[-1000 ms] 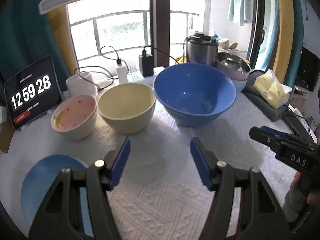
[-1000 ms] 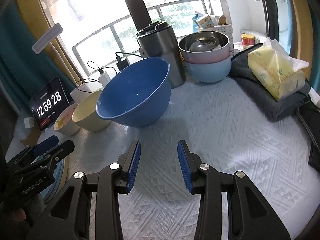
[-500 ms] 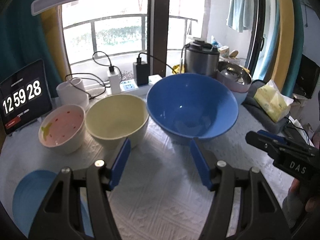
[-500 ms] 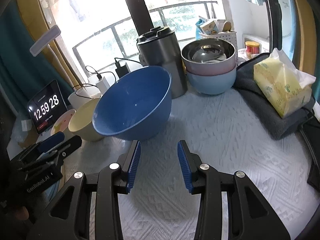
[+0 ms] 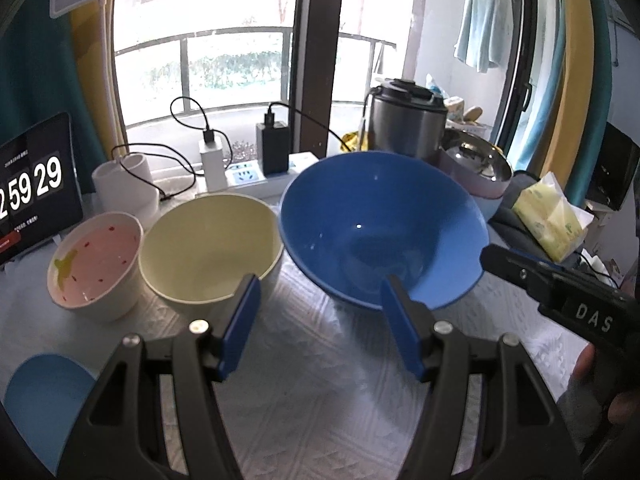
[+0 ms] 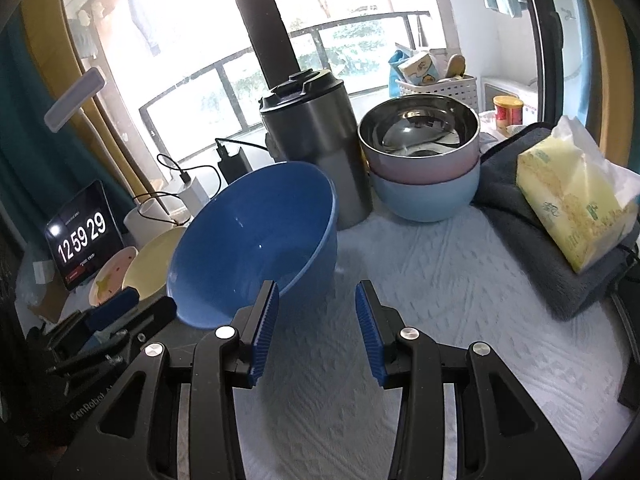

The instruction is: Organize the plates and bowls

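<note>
Currently both tongs are hovering released over the tabletop (image 6: 440, 264), nothing between their pads, so the step in hand looks like the approach to a first pick. The left tongs (image 5: 320, 320) are pointing at the gap between the yellow bowl (image 5: 208, 248) and the large blue bowl (image 5: 380, 232), which are sitting almost touching at mid-table. The right tongs (image 6: 316, 320) are facing the blue bowl's near right rim. A pink-lined bowl (image 5: 96, 260) is standing left of the yellow one, a blue plate (image 5: 40, 400) is lying at the near left, and two stacked bowls (image 6: 424, 168) are waiting at the far right. Next, one pair probably needs to straddle a bowl rim and clench before nesting.
</note>
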The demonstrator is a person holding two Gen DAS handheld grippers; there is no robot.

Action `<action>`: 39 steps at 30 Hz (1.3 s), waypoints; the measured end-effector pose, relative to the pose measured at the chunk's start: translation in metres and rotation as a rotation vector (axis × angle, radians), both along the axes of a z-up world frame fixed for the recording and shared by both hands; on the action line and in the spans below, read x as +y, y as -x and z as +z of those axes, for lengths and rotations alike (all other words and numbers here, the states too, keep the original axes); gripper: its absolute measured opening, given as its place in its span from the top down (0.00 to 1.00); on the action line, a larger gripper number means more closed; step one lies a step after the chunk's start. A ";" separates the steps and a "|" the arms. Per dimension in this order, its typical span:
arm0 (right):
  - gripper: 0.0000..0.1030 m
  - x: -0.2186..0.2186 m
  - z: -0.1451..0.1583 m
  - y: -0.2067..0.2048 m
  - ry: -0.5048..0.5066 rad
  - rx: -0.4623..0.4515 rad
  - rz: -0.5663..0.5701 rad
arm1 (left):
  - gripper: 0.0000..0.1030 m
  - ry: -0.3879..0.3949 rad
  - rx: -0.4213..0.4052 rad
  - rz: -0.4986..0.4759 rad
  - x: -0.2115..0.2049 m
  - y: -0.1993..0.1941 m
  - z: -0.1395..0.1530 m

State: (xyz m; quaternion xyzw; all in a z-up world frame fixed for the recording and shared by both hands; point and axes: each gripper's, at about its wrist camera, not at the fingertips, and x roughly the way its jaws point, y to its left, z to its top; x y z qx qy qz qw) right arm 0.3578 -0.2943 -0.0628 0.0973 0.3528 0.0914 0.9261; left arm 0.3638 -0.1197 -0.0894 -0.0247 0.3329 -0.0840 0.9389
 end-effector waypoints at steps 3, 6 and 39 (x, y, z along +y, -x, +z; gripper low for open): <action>0.59 0.003 0.000 -0.005 -0.006 -0.002 0.005 | 0.38 0.002 0.009 -0.001 -0.001 -0.004 -0.003; 0.59 0.008 -0.004 -0.009 0.005 0.010 0.011 | 0.38 -0.004 0.010 -0.009 -0.003 -0.005 -0.006; 0.82 0.012 -0.038 -0.011 0.073 0.116 -0.011 | 0.61 -0.022 -0.040 -0.077 -0.015 -0.002 -0.014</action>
